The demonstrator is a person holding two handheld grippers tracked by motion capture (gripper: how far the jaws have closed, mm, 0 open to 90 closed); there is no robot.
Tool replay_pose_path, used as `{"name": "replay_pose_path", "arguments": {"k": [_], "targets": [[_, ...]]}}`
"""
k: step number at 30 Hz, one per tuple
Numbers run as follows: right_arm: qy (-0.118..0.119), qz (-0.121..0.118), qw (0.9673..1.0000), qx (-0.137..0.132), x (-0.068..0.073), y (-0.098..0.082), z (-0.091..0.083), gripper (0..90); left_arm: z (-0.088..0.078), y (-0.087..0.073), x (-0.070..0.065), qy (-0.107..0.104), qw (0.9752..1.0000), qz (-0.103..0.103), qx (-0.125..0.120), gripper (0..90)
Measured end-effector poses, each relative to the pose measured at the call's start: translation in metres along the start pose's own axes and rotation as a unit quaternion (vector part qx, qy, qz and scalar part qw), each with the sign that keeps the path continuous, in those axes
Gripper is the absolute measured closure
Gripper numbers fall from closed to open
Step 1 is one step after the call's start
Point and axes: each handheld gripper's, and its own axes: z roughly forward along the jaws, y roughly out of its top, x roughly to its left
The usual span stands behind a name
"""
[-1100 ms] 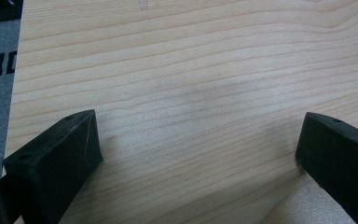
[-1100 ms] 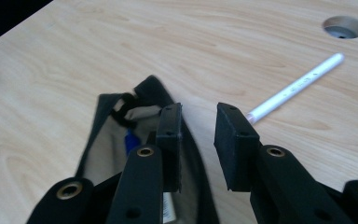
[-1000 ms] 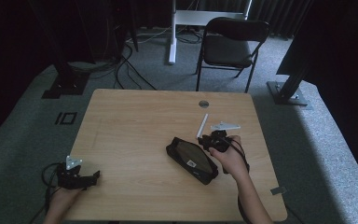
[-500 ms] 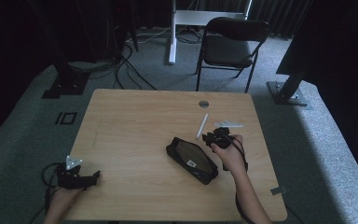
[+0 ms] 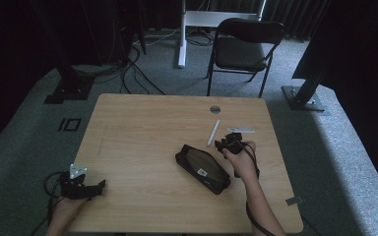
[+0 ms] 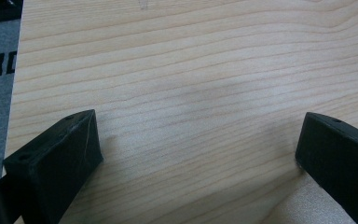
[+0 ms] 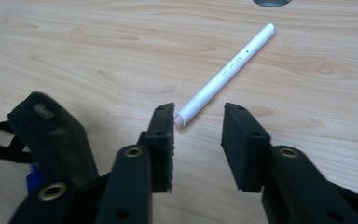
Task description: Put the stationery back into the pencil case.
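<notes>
Right claw [image 7: 196, 126] just opening, nothing gripped, white pen [image 7: 226, 74] tip ahead, left claw [image 6: 196, 154] released near table [image 5: 142, 123] edge

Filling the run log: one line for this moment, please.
right hand-held gripper: jaws just opened, empty, near tip of white pen | left hand-held gripper: open, over table | black pouch: beside right hand-held gripper

A black folding chair [image 5: 243, 46] stands on grey carpet [image 5: 334, 147] beyond the far edge of the wooden surface [image 5: 142, 132]. Cables [image 5: 133, 69] trail across the floor near a white post [image 5: 181, 34] and dark stand bases [image 5: 64, 91].
</notes>
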Motion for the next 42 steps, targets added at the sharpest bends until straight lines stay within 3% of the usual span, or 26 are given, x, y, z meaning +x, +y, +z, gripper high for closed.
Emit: {"name": "replay_pose_path", "arguments": {"k": [2, 22, 42], "targets": [[0.000, 0.005, 1.0000, -0.002, -0.002, 0.000, 0.003, 58.5, 0.000, 0.000, 0.000, 0.000, 1.0000, 0.000, 0.000, 0.1], [-0.019, 0.035, 0.9992, 0.003, -0.017, 0.004, 0.027, 52.7, 0.000, 0.000, 0.000, 0.000, 1.0000, 0.000, 0.000, 0.1], [-0.023, 0.061, 0.9978, 0.012, -0.020, 0.012, 0.053, 51.3, 0.000, 0.000, 0.000, 0.000, 1.0000, 0.000, 0.000, 0.1]]}}
